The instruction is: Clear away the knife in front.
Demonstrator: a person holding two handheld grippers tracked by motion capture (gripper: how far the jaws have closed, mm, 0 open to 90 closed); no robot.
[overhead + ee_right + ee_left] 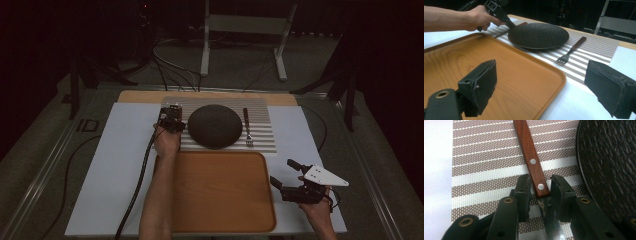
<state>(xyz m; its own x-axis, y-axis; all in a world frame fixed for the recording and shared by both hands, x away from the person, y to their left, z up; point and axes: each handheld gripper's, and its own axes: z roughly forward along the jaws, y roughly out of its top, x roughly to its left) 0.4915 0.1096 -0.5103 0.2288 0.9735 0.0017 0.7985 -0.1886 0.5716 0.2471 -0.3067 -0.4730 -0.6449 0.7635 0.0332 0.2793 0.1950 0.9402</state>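
The left claw (171, 120) sits at the left edge of the striped placemat (260, 107), held by the person's left hand (166, 142), whose forearm runs up along the left rim of the wooden tray (220, 225). In the left gripper view its two black jaws have closed in on a knife (534, 167) with a reddish wooden handle and two silver rivets: the pads press on either side of the handle's end, where it meets the blade, and the blade runs back beneath the claw while the handle stretches away ahead of it across the brown and white stripes. The knife lies flat on the placemat. Just to the right of this claw is the dark, rough-textured plate (215, 126), its rim close beside the right-hand jaw but apart from the knife. Beyond the plate, well to the right of the left claw, a fork (247, 127) with a matching wooden handle lies on the placemat, tines toward the tray. The tray rests on the white surface (115, 165) just in front of the placemat, between the two claws. The right claw (285, 176) hovers off the tray's right edge in the person's right hand (317, 207), its jaws spread wide with nothing between them; in the right gripper view the tray's corner and the fork lie ahead of it.
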